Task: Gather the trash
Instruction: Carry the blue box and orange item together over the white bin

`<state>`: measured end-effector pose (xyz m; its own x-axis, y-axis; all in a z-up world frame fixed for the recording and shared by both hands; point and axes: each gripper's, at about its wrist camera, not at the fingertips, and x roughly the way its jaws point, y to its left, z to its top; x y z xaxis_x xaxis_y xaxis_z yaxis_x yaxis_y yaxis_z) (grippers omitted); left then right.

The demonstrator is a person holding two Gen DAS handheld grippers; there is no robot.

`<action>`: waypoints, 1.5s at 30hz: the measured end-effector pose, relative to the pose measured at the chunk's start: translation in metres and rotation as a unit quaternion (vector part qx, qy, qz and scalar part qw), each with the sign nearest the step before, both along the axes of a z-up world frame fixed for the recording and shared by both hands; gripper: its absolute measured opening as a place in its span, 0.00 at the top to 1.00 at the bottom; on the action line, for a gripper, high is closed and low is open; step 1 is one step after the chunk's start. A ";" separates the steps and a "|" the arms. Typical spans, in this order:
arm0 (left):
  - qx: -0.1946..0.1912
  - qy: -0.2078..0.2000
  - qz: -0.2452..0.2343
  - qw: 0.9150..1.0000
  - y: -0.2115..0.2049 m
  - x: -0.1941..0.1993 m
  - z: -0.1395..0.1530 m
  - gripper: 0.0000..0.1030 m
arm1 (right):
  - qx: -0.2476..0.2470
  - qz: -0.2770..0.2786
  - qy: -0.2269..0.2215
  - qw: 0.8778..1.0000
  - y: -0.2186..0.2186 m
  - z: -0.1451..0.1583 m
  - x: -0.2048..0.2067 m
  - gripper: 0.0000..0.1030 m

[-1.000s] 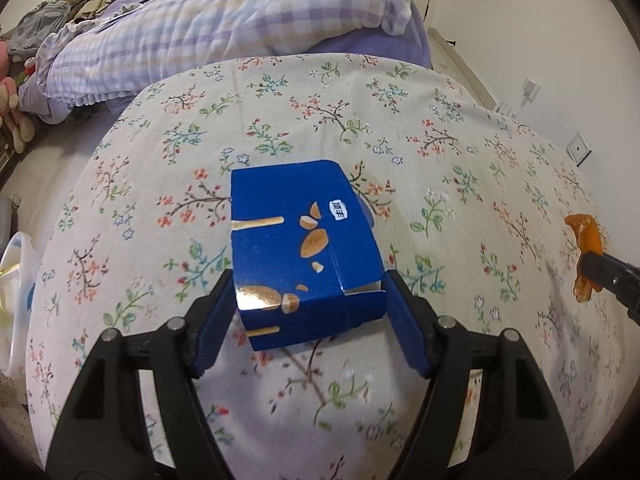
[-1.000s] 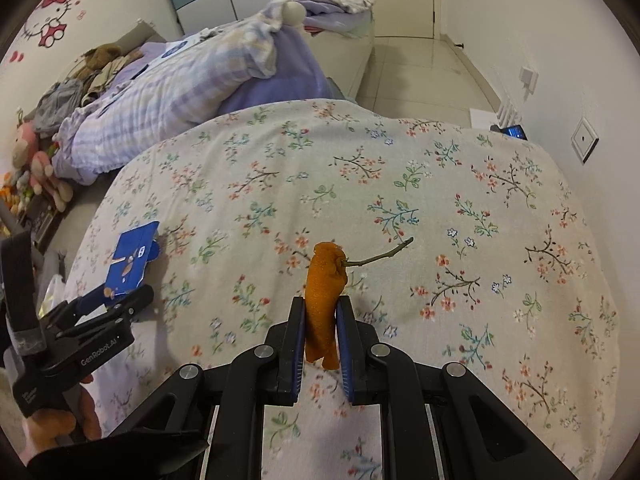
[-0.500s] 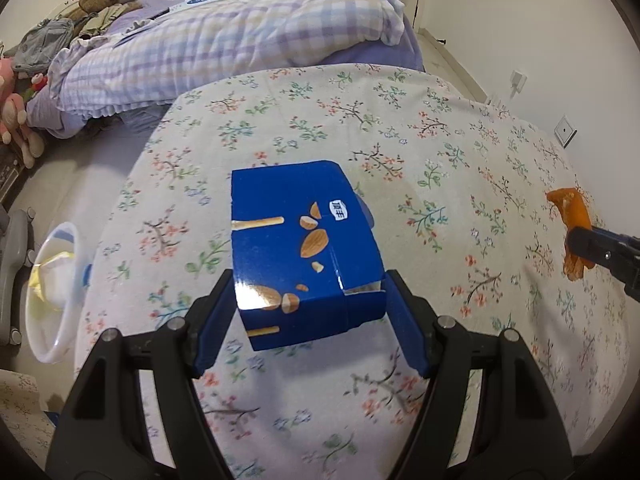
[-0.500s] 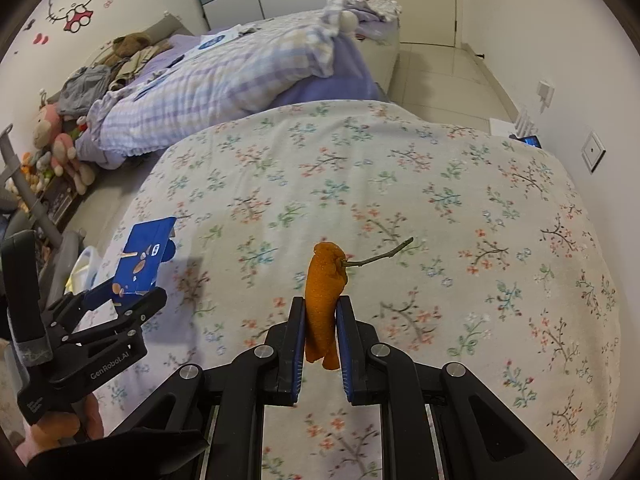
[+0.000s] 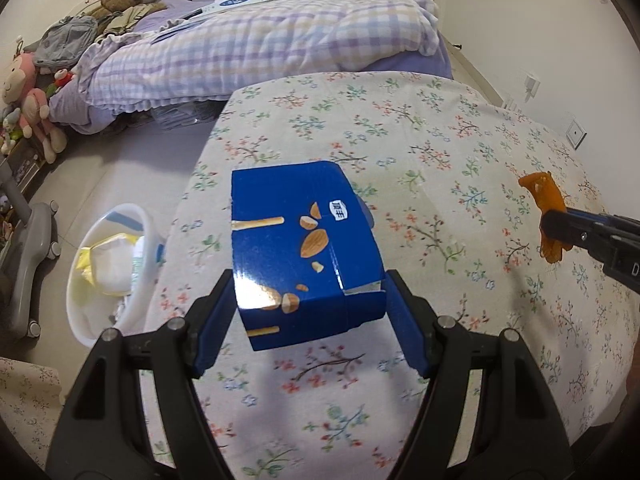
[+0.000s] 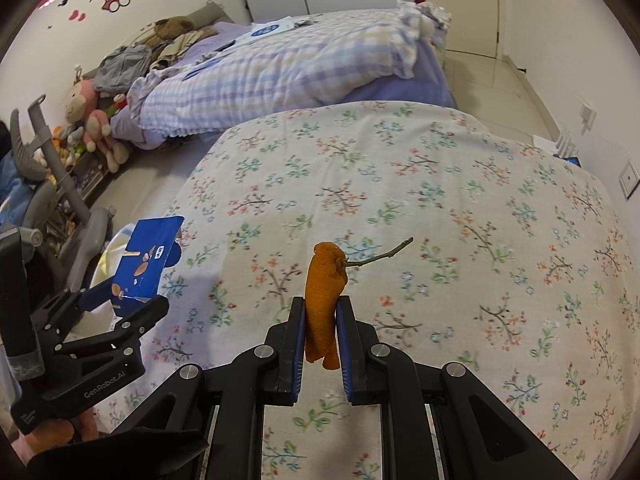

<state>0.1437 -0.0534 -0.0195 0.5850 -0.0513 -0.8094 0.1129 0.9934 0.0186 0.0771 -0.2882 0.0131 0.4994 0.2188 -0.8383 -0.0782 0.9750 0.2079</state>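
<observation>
My left gripper [image 5: 310,312] is shut on a blue snack box [image 5: 304,248] with almond pictures and holds it in the air over the left edge of the floral-covered table [image 5: 440,128]. The box also shows at the left of the right wrist view [image 6: 148,260]. My right gripper [image 6: 322,320] is shut on an orange peel [image 6: 324,292] with a thin stem, held above the table. The peel and that gripper show at the right of the left wrist view [image 5: 546,204]. A white bin [image 5: 108,264] with trash in it stands on the floor left of the table.
A bed with a checked purple quilt [image 5: 260,40] lies beyond the table. Stuffed toys [image 5: 28,108] sit at the left wall. A grey wheeled stand [image 5: 28,248] is next to the bin. Wall sockets [image 5: 576,134] are at the right.
Both grippers have risen and drawn back to the left with their loads. The bin and floor have come into the left wrist view.
</observation>
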 end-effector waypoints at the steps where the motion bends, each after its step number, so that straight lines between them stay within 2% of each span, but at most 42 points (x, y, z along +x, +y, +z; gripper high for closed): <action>1: 0.000 -0.001 0.004 1.000 0.006 -0.001 0.001 0.29 | 0.001 0.005 -0.002 1.000 0.006 0.001 0.001 0.85; 9: -0.003 0.002 0.036 0.999 0.048 -0.004 0.003 0.29 | 0.022 0.045 -0.010 0.999 0.051 0.004 0.013 0.85; 15: -0.011 0.006 0.080 0.997 0.092 -0.004 0.002 0.29 | 0.035 0.075 -0.010 0.997 0.091 0.001 0.022 0.85; 22: -0.031 0.022 0.147 0.988 0.155 -0.001 -0.005 0.29 | 0.048 0.108 -0.008 0.993 0.138 -0.004 0.037 0.85; 26: -0.039 0.034 0.171 0.984 0.178 -0.002 -0.011 0.29 | 0.058 0.126 -0.006 0.990 0.165 -0.007 0.044 0.85; 32: -0.052 0.076 0.209 0.974 0.209 0.000 -0.028 0.29 | 0.073 0.140 0.000 0.987 0.193 -0.013 0.050 0.85; 38: -0.059 0.118 0.227 0.965 0.223 0.001 -0.044 0.29 | 0.071 0.152 0.009 0.986 0.213 -0.024 0.054 0.85; 45: -0.076 0.100 0.214 0.969 0.231 0.006 -0.042 0.27 | 0.068 0.161 0.010 0.985 0.225 -0.028 0.054 0.85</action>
